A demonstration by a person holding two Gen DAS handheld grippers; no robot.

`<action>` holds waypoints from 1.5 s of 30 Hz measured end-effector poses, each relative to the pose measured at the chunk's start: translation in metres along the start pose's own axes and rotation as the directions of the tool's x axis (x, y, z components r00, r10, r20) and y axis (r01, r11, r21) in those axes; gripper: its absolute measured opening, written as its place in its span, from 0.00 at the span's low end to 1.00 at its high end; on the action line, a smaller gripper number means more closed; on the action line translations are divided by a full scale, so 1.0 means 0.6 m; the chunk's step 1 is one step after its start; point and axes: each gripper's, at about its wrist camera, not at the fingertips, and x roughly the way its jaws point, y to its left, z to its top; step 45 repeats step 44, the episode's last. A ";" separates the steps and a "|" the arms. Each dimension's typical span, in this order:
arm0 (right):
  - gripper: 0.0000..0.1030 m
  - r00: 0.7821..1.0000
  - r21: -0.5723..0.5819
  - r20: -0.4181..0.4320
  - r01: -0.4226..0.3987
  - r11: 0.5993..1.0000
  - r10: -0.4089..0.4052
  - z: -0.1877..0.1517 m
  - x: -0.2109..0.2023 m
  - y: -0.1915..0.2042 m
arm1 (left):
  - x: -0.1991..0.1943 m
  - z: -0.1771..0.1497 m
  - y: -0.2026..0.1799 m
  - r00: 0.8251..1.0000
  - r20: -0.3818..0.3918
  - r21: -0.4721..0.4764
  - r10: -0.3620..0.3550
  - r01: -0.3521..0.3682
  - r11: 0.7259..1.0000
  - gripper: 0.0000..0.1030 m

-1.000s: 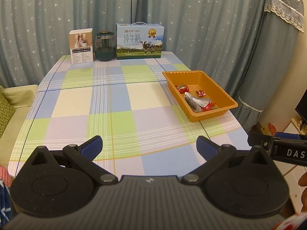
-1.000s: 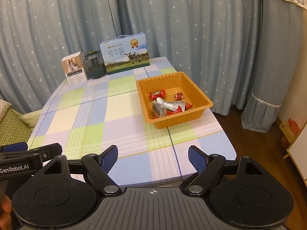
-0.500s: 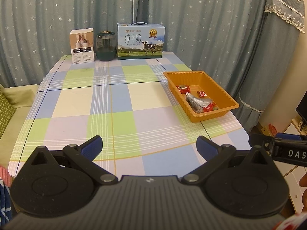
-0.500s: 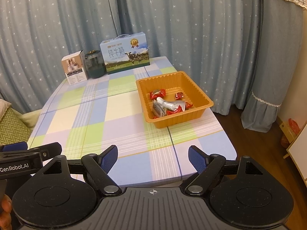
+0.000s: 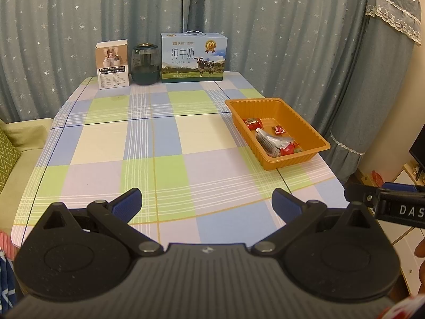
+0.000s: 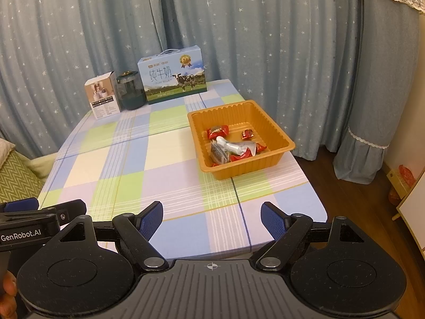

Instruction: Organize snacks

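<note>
Presently, in the left wrist view, the left hand-held gripper (image 5: 206, 201) hangs over the near edge of the worktop (image 5: 164, 143) with its blue pads spread wide and nothing between them. The orange tray (image 5: 313, 135) lies ahead and to the right of it, well apart, near the worktop's right edge. Inside the tray are red-wrapped snacks (image 5: 253, 123) and a silver packet (image 5: 268, 140), all bunched toward the tray's nearer half. No loose snack shows on the checked cloth. Part of the right hand-held gripper's body enters at the right margin.

In the right wrist view, the right hand-held gripper (image 6: 211, 219) is likewise fully open and empty, poised at the near edge. The orange tray (image 6: 281, 135) sits ahead and slightly right, well apart; the silver packet (image 6: 233, 147) lies across the red-wrapped snacks (image 6: 217, 131).

Judgement: collection looks largely complete, and the step in hand is likely a final check or tidying inside the tray. To do it well, approach from above with the jaws narrowed to the wrapper's width, pinch a crimped end rather than the filled middle, and keep clear of the tray wall, since a light tray so near the edge could slide.
</note>
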 end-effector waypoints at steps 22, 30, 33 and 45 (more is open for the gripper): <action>0.78 1.000 0.001 0.000 0.000 1.000 0.000 0.001 0.000 -0.001 | 0.000 0.001 -0.001 1.000 0.000 -0.001 0.000 0.000 1.000 1.00; 0.78 1.000 0.002 -0.002 0.000 1.000 0.000 0.002 0.000 -0.002 | 0.001 0.001 -0.003 1.000 -0.002 0.001 -0.001 0.001 1.000 1.00; 0.78 1.000 0.001 -0.002 0.000 1.000 0.000 0.002 0.000 -0.002 | 0.002 0.001 -0.003 1.000 -0.003 0.002 -0.002 0.002 1.000 1.00; 0.78 1.000 0.005 0.000 -0.002 1.000 0.002 0.000 0.001 -0.003 | -0.001 -0.005 0.001 1.000 0.026 -0.001 -0.010 0.010 1.000 1.00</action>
